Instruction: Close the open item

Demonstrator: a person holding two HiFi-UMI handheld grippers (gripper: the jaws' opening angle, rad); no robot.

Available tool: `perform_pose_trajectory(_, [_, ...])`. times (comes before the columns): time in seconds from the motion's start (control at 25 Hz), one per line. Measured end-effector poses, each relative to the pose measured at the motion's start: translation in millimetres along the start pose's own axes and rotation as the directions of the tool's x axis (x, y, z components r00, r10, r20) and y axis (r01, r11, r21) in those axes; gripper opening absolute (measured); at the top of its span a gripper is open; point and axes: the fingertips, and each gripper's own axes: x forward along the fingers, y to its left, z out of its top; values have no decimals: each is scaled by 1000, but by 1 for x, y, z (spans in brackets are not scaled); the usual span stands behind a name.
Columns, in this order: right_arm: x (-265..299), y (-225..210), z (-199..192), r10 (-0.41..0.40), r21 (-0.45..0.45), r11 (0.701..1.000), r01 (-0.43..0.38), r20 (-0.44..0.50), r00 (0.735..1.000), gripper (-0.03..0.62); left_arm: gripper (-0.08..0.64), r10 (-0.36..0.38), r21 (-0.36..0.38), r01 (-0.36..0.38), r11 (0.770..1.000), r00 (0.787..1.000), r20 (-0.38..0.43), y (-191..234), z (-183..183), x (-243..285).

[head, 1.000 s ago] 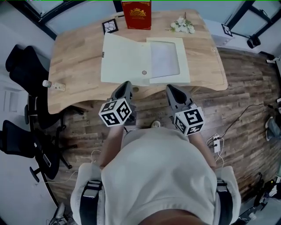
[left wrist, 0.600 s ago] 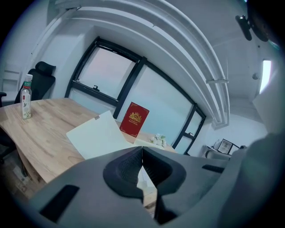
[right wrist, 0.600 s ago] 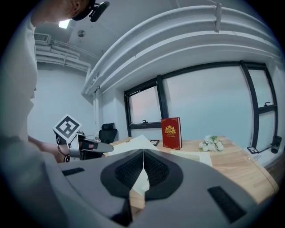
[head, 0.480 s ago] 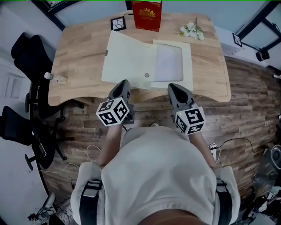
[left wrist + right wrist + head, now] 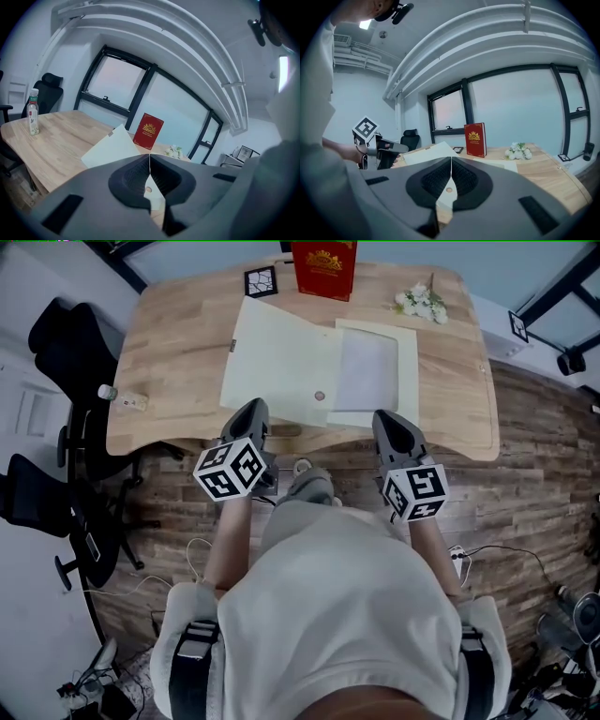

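I see the left tool with its jaws pressed together and nothing between them. The right tool is the same, its tips meeting in a thin line with nothing held. Both point across the near edge of the tabletop at a shallow downward tilt, side by side and well apart.

The folder lies open on the tabletop, toward the near edge. Its cream cover is spread out to the left, and a pale translucent pocket shows on the right half. A small round fastener sits near the middle of its front edge. The left tool's tip is over the folder's near left corner and the right tool's tip is at the near edge of the right half. I cannot tell whether either one touches it.

Beyond the folder a red book stands upright at the far edge. A marker tile lies just to its left and white flowers to its right. A small bottle stands at the tabletop's left end.
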Motion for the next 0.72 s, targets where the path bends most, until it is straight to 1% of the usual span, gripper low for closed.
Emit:
perform_pose_trajectory(0.16, [4,-10,-6,-29,7,1000,29,-9,1000,20,21,7,25,-7,1000,1000,0,12,10,1])
perform_pose_trajectory(0.4, [18,-30,-12,-76,-11,997,76,-27,997,20,21,9,31,-9,999,1000,11,34,28,12])
perform_pose_trajectory(0.6, [30,-42,-12,-91,-22,996,91,-41,995,20,21,4,57,-3,998,1000,-3,54,50,21])
perform_pose_trajectory(0.72, [36,-48,-14,-98,-21,995,97,-49,994,20,21,8,47,-7,999,1000,-10,68,63,28])
